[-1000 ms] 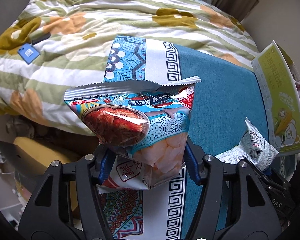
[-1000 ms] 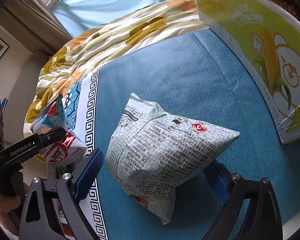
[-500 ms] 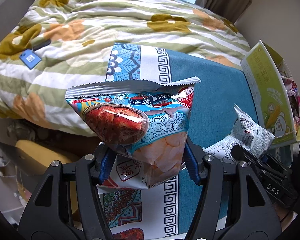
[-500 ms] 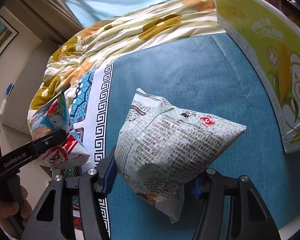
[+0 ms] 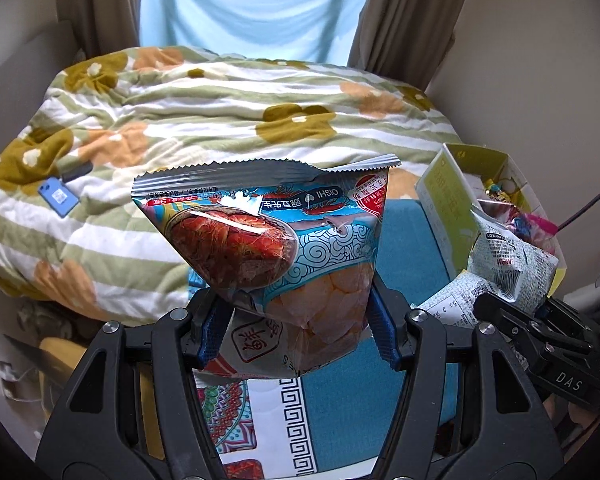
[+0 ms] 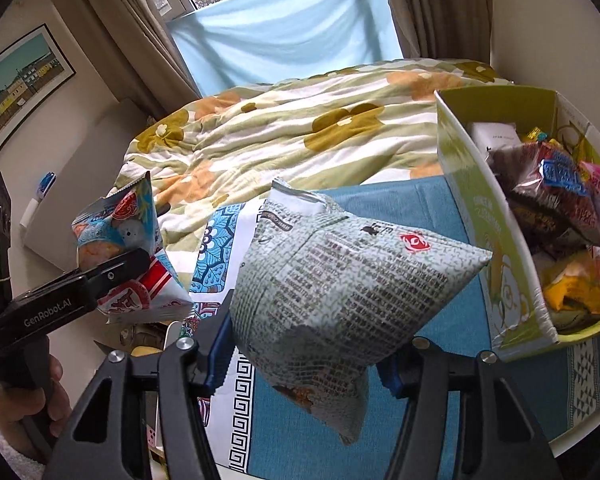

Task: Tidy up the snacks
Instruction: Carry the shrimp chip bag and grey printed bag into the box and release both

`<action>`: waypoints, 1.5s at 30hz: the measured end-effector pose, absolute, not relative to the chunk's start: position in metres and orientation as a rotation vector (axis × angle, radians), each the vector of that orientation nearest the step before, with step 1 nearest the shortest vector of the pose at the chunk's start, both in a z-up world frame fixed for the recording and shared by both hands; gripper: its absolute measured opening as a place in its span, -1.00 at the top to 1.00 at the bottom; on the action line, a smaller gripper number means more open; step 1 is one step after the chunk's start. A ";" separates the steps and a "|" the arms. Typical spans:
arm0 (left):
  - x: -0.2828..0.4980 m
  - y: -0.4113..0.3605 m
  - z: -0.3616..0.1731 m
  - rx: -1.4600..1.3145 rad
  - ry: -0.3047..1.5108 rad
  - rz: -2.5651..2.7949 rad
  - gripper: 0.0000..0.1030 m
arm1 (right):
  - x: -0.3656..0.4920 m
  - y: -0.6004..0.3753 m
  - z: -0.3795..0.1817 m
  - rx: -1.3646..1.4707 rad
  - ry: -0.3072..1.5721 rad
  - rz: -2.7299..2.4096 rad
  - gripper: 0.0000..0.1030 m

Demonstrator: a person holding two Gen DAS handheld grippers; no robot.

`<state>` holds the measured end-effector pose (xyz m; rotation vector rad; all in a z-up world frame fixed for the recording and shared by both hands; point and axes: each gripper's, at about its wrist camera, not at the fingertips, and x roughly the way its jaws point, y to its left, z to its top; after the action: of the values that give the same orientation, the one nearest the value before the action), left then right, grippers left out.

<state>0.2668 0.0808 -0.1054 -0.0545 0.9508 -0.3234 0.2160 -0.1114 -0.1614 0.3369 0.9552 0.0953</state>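
Note:
My left gripper (image 5: 300, 332) is shut on a blue and red prawn-cracker bag (image 5: 276, 256) and holds it in the air above the table; the bag also shows in the right wrist view (image 6: 120, 248). My right gripper (image 6: 304, 356) is shut on a grey-white printed snack bag (image 6: 348, 280), lifted above the blue tablecloth (image 6: 300, 440). That bag shows at the right of the left wrist view (image 5: 508, 264). A green cardboard box (image 6: 484, 216) with several snack packets inside stands to the right.
A flowered quilt (image 5: 204, 120) covers a bed beyond the table. A blue phone (image 5: 58, 197) lies on it at the left. A window with a blue curtain (image 6: 284, 36) is behind. The table's front edge (image 6: 572, 436) curves at lower right.
My right gripper closed on the grey-white bag and lifted it off the cloth. Both grippers have risen, and the box's inside has come into view.

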 end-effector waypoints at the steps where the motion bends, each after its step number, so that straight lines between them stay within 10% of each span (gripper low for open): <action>1: 0.267 0.075 -0.099 -0.053 0.940 -0.327 -0.11 | 0.214 -0.115 -0.154 0.333 0.941 0.099 -0.07; 31: 0.349 -0.317 -0.086 -0.017 1.000 -0.480 -0.12 | 0.229 -0.442 -0.064 0.279 0.792 0.074 -0.07; 34: 0.357 -0.331 -0.105 -0.015 1.045 -0.483 -0.25 | 0.231 -0.460 -0.068 0.310 0.794 0.066 -0.07; 38: 0.359 -0.327 -0.113 -0.005 1.046 -0.456 -0.91 | 0.228 -0.468 -0.071 0.329 0.800 0.046 -0.07; 45: 0.346 -0.291 -0.105 -0.033 1.012 -0.440 -0.92 | 0.233 -0.468 -0.077 0.348 0.816 0.043 -0.07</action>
<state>0.3459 -0.2912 -0.1048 -0.0334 1.0124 -0.4397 0.2334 -0.4679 -0.0771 0.3484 0.8158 0.0428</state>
